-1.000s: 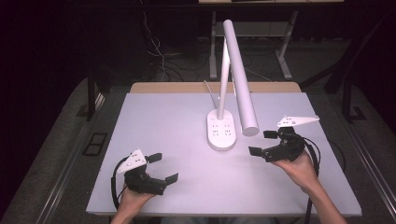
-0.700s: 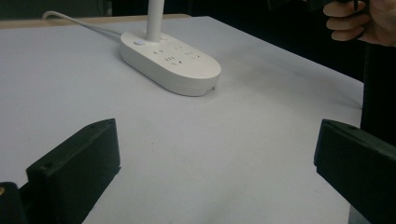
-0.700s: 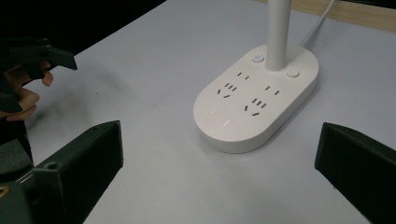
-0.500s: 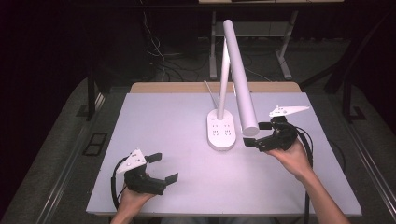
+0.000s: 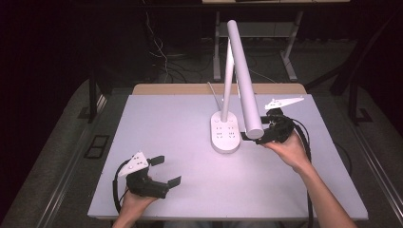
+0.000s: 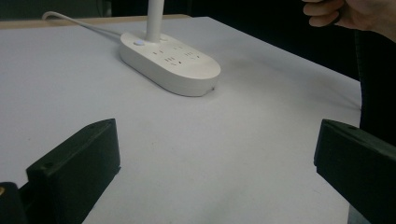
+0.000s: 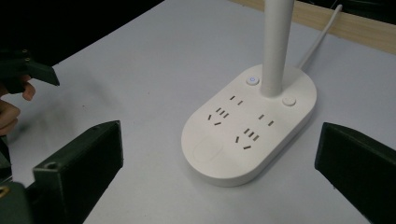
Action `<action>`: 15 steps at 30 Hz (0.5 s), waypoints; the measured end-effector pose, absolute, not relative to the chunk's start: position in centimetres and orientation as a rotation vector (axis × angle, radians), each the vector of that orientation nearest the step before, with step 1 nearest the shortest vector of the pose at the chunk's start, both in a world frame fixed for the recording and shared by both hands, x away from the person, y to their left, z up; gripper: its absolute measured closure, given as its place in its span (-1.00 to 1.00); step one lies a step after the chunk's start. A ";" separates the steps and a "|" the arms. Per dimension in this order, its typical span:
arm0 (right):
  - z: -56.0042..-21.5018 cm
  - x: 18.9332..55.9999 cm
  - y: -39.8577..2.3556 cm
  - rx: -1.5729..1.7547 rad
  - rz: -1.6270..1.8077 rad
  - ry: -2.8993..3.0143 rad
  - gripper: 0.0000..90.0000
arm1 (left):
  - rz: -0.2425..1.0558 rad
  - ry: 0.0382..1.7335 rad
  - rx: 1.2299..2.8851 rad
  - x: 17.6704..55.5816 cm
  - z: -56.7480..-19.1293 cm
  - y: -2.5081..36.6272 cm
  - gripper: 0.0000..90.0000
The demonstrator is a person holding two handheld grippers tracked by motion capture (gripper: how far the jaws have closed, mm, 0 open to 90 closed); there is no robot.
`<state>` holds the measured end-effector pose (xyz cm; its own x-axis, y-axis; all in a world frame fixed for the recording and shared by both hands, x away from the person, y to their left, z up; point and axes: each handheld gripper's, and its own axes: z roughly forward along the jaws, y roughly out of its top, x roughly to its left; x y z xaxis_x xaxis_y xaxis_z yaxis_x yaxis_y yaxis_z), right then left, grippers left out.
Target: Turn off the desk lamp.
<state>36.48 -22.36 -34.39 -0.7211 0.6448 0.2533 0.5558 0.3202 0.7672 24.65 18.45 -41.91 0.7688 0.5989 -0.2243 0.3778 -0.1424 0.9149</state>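
- Item: white desk lamp (image 5: 240, 71) with oval socket base (image 5: 225, 133), standing upright on the far-centre part of the grey table (image 5: 180, 118); base seen again close ahead in the right gripper view (image 7: 247, 130) and farther off in the left gripper view (image 6: 170, 60); lamp head slanting down toward the right side, its lower end (image 5: 254, 127) hanging just beside the right gripper.
- Fittings on base: lit power button (image 7: 252, 80), second round button (image 7: 289, 101), rows of socket slots, white cord (image 7: 322, 37) running off toward the wooden far edge.
- Right gripper (image 5: 256, 137): held above the table just right of the base, jaws spread wide, nothing between them; aimed at the base and stem in its own view.
- Left gripper (image 5: 166, 171): low near the front left edge, well apart from the lamp, jaws wide, nothing held.
- Risk, judged: knocking the lamp head with the grey plate or knuckles while closing in, since head and right gripper sit very near; likely result a swung head or a tilted lamp.
- Risk, judged: pushing the base sideways instead of pressing a button, base being light-looking and unbraced by the left gripper.
- Risk, judged: snagging a jaw on the stem or cord.
- Pose, right: forearm reaching in from the lower right, wrist raised, hand wrapped round the gripper body.
- Pose, left: hand close to the person, gripper angled toward the table centre.
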 end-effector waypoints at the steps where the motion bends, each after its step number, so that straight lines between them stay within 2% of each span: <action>1: -34.4 36.7 -22.3 1.126 1.370 2.472 -0.98 | 0.229 0.764 1.761 24.7 -41.9 18.5 -1.00; 15: -34.8 40.3 -21.9 1.173 1.334 2.468 -0.98 | 0.229 0.763 1.763 24.7 -41.9 18.5 -1.00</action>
